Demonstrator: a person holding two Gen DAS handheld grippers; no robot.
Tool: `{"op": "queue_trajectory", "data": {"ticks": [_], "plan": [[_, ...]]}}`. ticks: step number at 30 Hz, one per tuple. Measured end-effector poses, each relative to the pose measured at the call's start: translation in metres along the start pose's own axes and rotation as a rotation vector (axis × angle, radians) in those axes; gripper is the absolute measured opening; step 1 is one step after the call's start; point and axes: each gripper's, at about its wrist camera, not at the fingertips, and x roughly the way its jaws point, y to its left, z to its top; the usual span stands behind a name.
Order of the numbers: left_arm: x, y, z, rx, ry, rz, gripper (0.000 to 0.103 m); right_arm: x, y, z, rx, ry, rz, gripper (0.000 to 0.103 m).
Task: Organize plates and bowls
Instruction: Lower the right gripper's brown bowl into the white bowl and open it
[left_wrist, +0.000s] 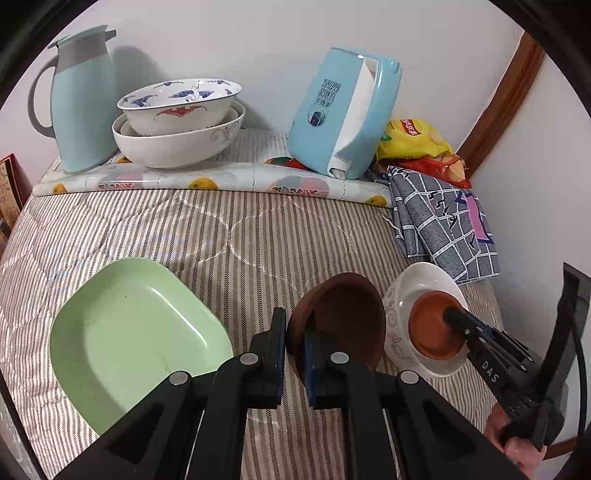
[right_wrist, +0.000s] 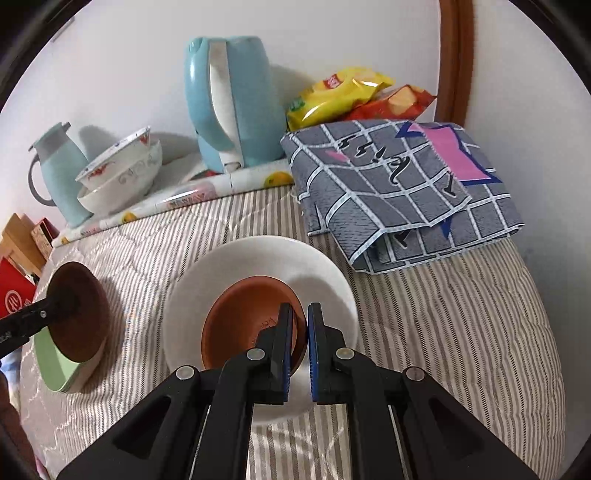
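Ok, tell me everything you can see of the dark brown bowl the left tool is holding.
The dark brown bowl is small, round and matte, wood-like or plastic in look, apparently empty. It is tipped on edge, its opening turned sideways. The left tool is shut on its rim, one finger inside and one outside. It looks lifted above the striped quilt, beside the green plate and the white bowl, with no contact to them visible.

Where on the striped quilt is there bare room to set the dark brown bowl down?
Bare quilt lies between the green plate, the fruit-print mat and the checked cloth. The back by the kettle and stacked bowls is crowded.
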Motion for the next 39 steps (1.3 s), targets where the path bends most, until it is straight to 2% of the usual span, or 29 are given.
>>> {"op": "queue_trajectory", "data": {"ticks": [13, 25, 28, 30, 35, 39], "plan": [[0.013, 0.007, 0.005, -0.012, 0.017, -0.013, 0.009, 0.024, 0.006, 0.005, -0.004, 0.042, -0.021, 0.008], [0.019, 0.009, 0.005, -0.013, 0.029, -0.019, 0.009, 0.036, 0.016, 0.009, -0.08, 0.083, -0.08, 0.01], [0.02, 0.009, 0.006, -0.013, 0.03, -0.02, 0.009, 0.036, 0.02, 0.009, -0.108, 0.084, -0.099, 0.014], [0.022, 0.007, 0.006, -0.007, 0.033, -0.022, 0.009, 0.036, 0.023, 0.009, -0.128, 0.081, -0.1, 0.024], [0.022, 0.001, 0.005, 0.002, 0.036, -0.019, 0.009, 0.034, 0.028, 0.008, -0.163, 0.069, -0.098, 0.037], [0.02, -0.003, 0.006, 0.006, 0.029, -0.014, 0.009, 0.017, 0.023, 0.01, -0.156, 0.034, -0.087, 0.038]]}}
